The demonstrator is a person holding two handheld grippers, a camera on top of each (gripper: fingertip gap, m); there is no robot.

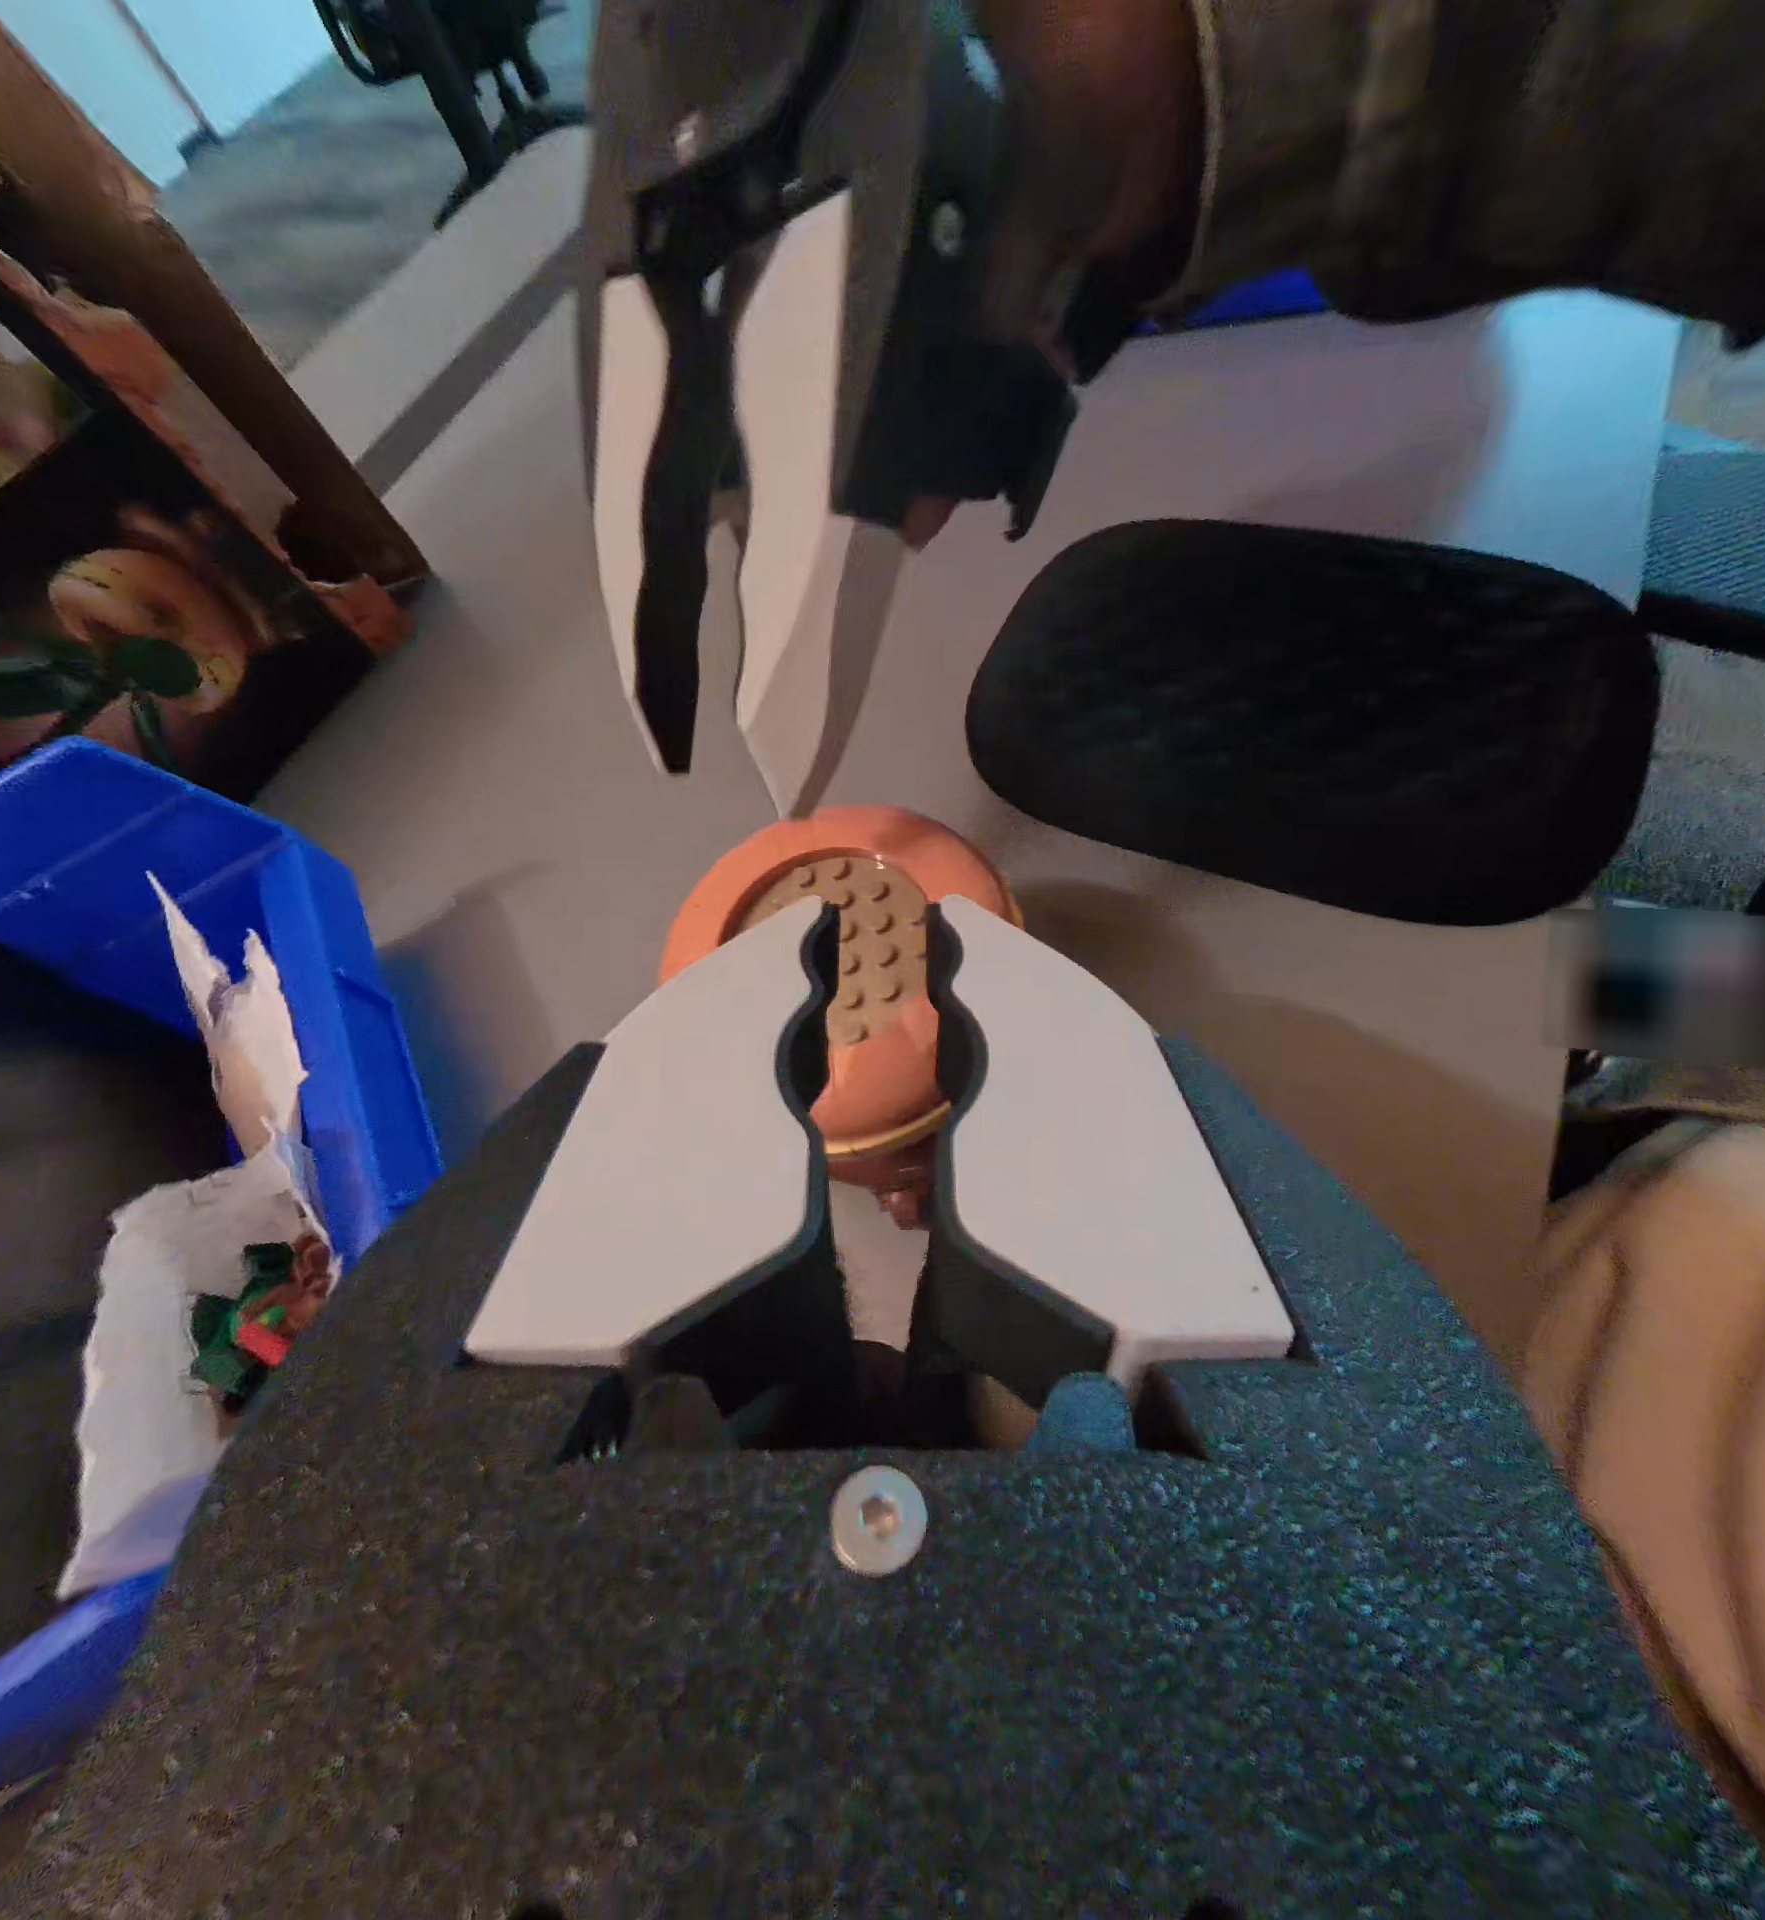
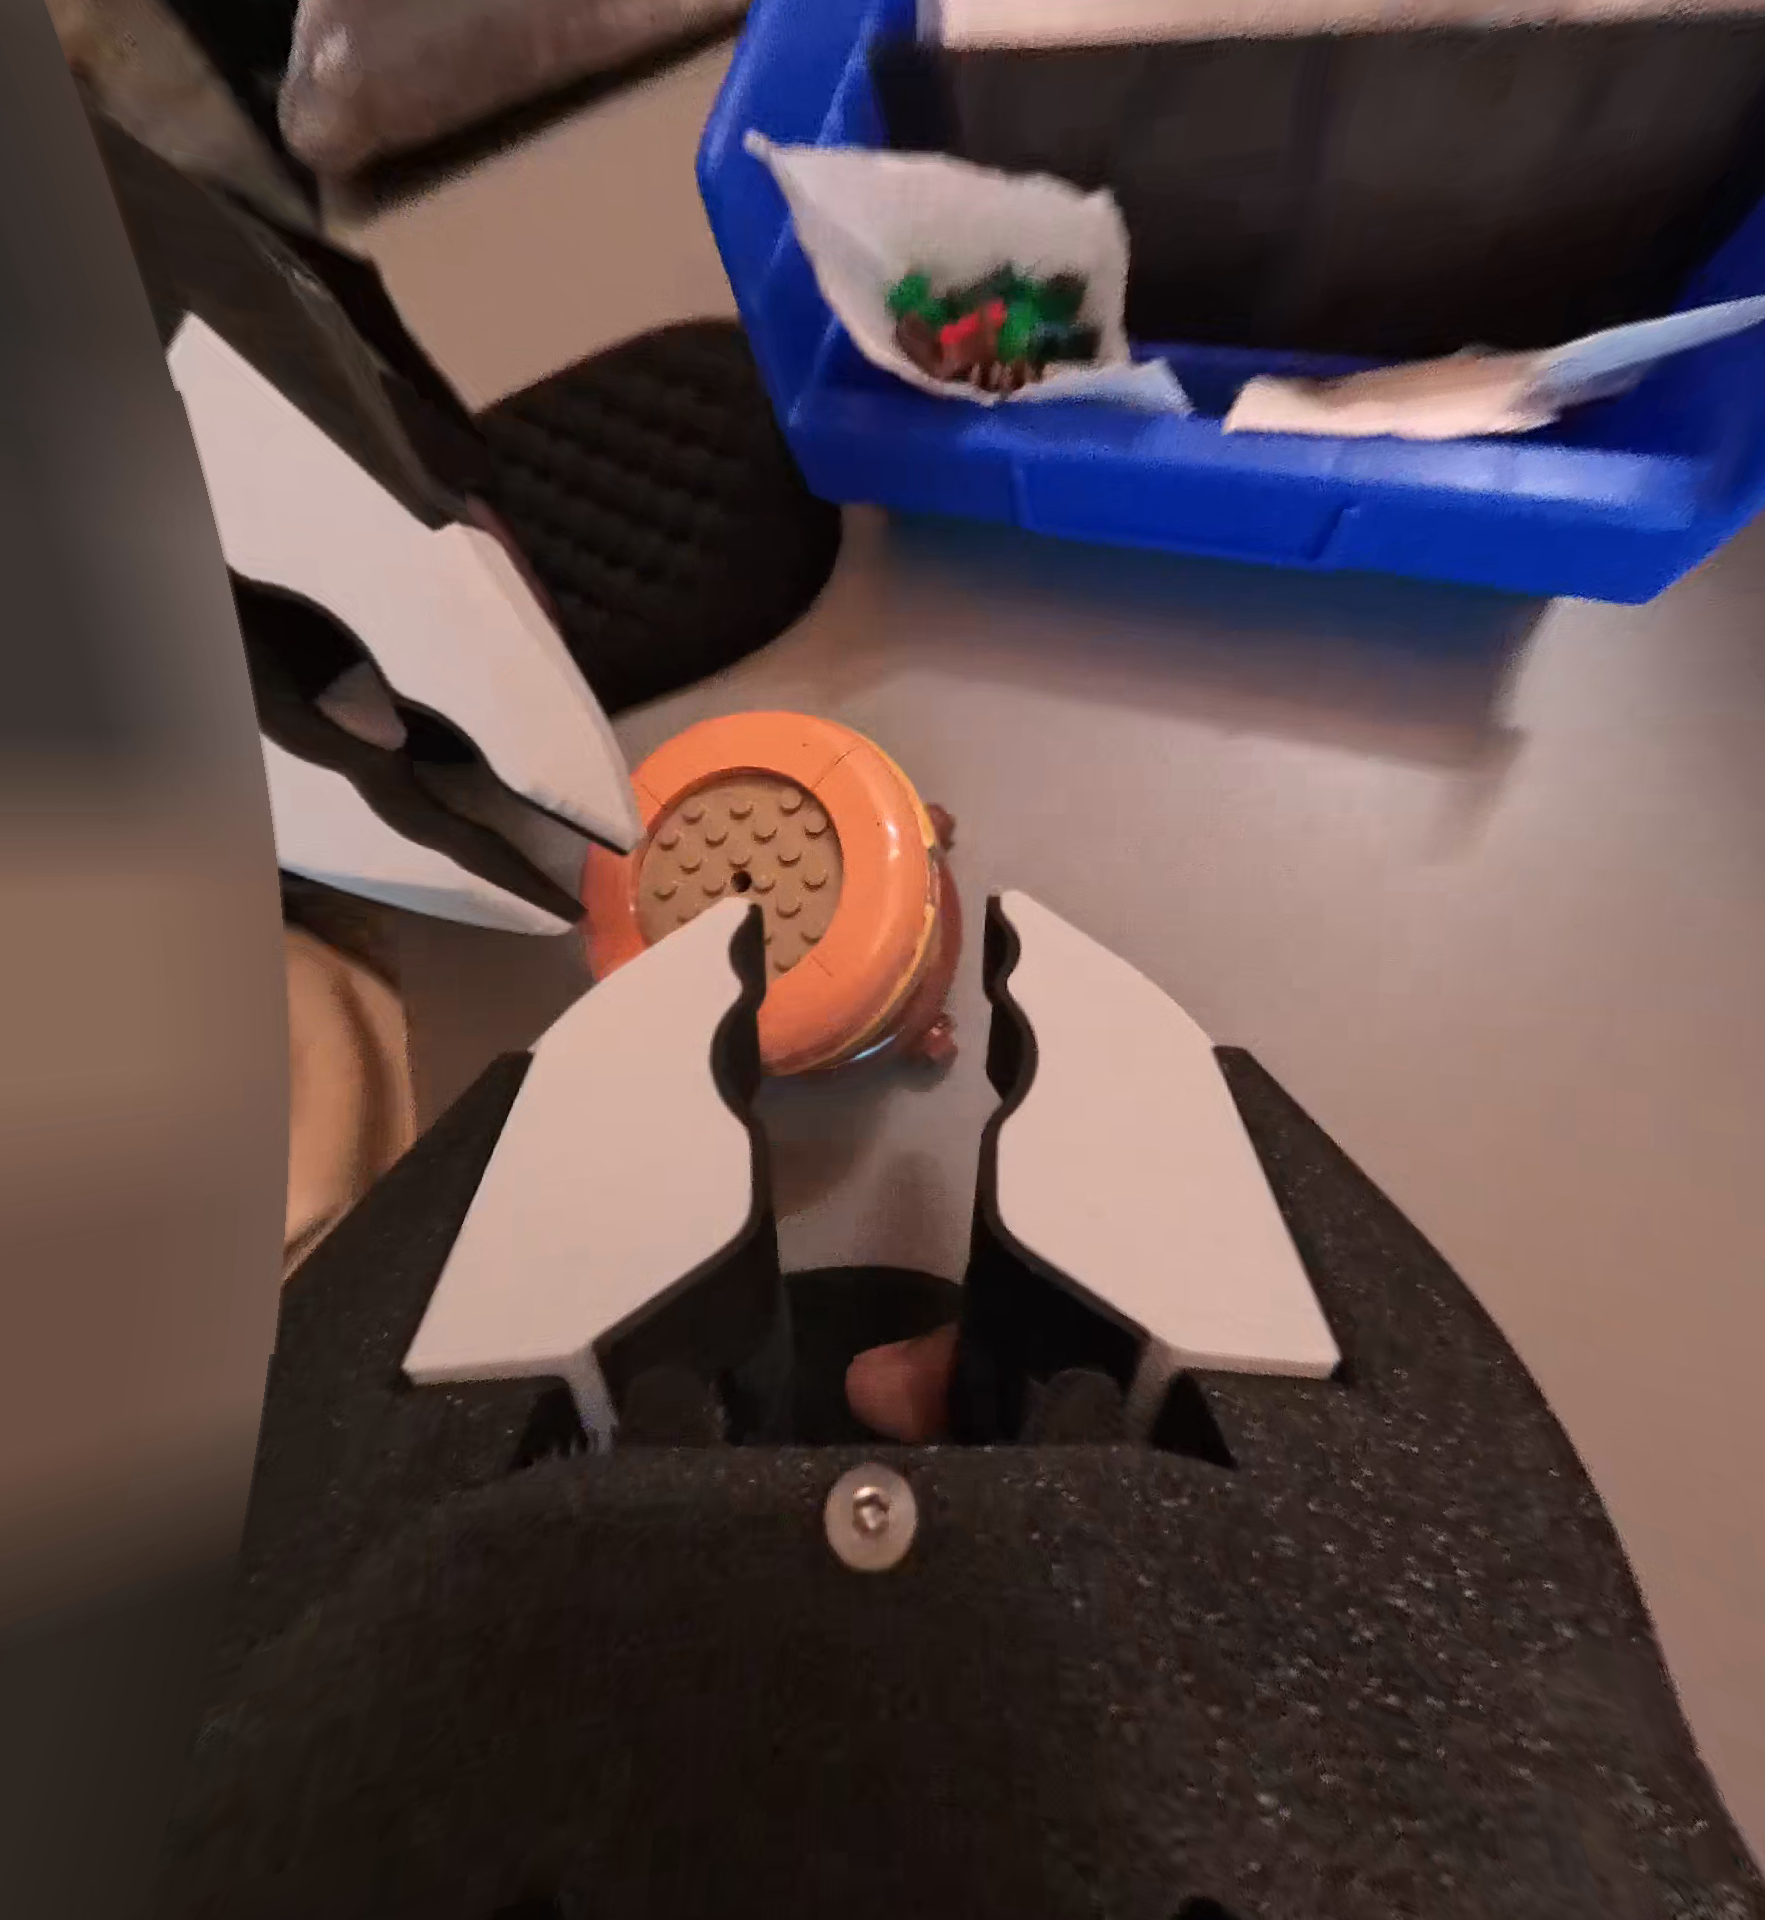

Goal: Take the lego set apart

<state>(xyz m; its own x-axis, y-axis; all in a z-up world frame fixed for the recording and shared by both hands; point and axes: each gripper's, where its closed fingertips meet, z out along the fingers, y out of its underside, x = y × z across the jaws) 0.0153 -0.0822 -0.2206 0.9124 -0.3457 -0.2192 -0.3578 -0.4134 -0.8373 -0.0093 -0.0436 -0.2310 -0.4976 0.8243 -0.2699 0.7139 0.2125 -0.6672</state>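
Room: carpeted floor and the base of an office chair lie beyond your table's far edge.
Table (image 2: 1273, 883): pale, smooth surface carrying everything here.
Blue bin (image 2: 1221, 499): it sits on the table beyond the lego set, with torn white paper (image 2: 961, 218) cupping small green, red and brown pieces.
Printed box (image 1: 130, 436): it leans at the table's left side.
Black pad (image 1: 1314, 717): a quilted cushion lying near the set.
Lego set (image 2: 784, 894): a round orange stack on the table, tilted; its studded tan face (image 2: 743, 873) points up toward your right camera, its short axis leaning.
Left gripper (image 1: 883, 914): your fingers are narrowed around the set's orange rim.
Right gripper (image 2: 867, 909): your fingers are parted, hovering just over the set, clasping nothing.
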